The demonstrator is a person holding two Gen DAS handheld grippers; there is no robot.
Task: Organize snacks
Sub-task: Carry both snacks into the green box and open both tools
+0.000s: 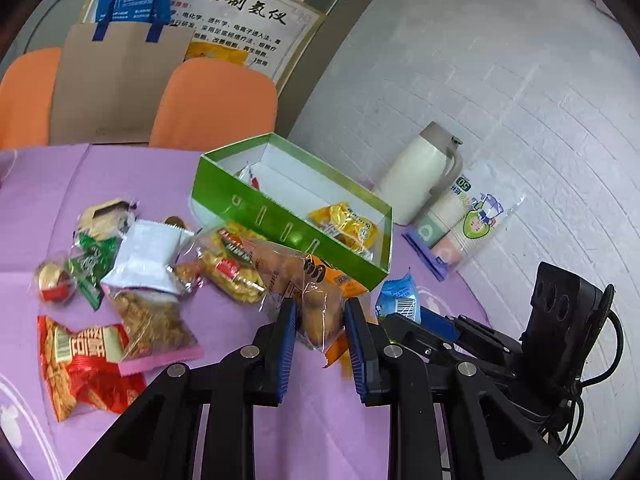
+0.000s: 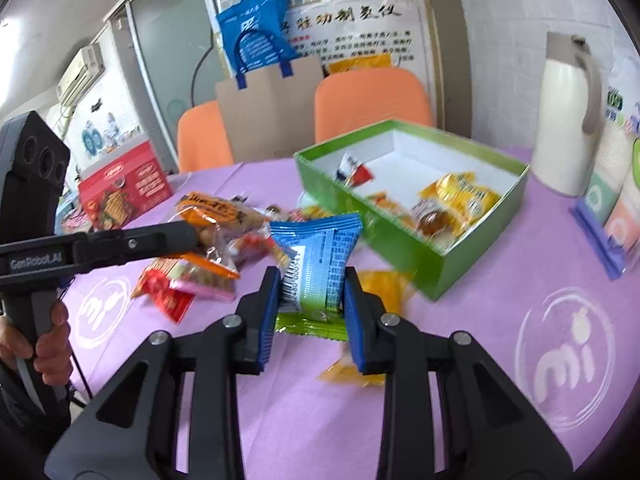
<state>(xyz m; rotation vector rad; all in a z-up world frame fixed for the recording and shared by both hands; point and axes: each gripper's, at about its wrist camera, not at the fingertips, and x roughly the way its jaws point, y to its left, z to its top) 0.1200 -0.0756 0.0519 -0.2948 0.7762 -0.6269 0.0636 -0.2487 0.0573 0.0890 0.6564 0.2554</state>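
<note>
The left gripper point(image 1: 320, 312) squeezes a clear snack bag point(image 1: 316, 316). The right gripper point(image 2: 311, 288) pinches a blue packet point(image 2: 316, 264). Both are lifted, likely headed for the green box point(image 2: 472, 256) nearby.

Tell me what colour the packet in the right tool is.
Blue fading to green at the bottom, with a white barcode panel: the packet in the right tool shows best in the right wrist view.

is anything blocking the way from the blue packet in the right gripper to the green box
Nothing visible does. The right gripper holds the blue packet above the cloth, and the green box lies open-topped just beyond it. Only its near wall has to be cleared; the snacks inside leave bare floor.
</note>
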